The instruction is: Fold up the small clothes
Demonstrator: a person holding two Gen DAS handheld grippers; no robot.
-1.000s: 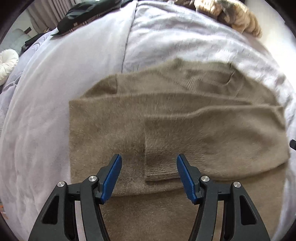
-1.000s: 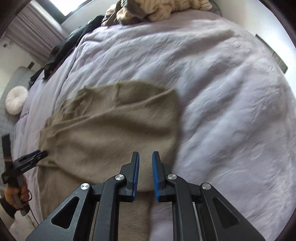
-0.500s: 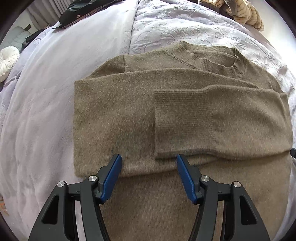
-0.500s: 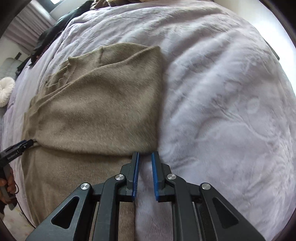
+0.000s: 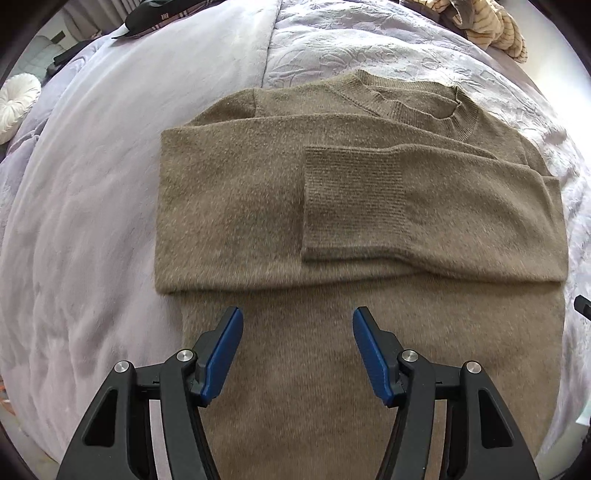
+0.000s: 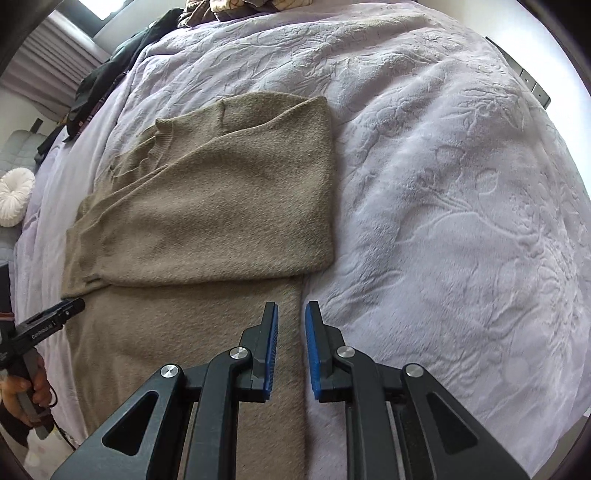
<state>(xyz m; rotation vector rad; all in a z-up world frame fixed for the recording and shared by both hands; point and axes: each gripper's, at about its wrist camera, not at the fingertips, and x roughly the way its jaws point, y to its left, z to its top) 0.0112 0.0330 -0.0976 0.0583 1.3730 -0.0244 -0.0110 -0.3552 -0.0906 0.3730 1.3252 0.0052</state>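
Observation:
An olive-brown knit sweater [image 5: 295, 206] lies flat on the bed, collar at the far end, both sleeves folded across the chest. Its right sleeve's ribbed cuff [image 5: 332, 206] lies on top. My left gripper [image 5: 297, 325] is open and empty, above the sweater's lower body. My right gripper [image 6: 291, 317] is empty, its jaws a narrow gap apart, above the sweater's right edge [image 6: 295, 295] below the folded sleeve. The sweater also shows in the right wrist view [image 6: 221, 192]. The left gripper [image 6: 55, 317] appears at that view's left edge.
The bed is covered by a lilac embossed blanket [image 6: 443, 184]. A striped beige garment [image 5: 495, 26] and dark clothes [image 5: 159, 14] lie at the far end. A white round cushion [image 5: 16, 103] sits off the bed to the left.
Both grippers have drawn back toward the sweater's hem, so more of the lower body shows in each view. The sweater lies still with its sleeves folded.

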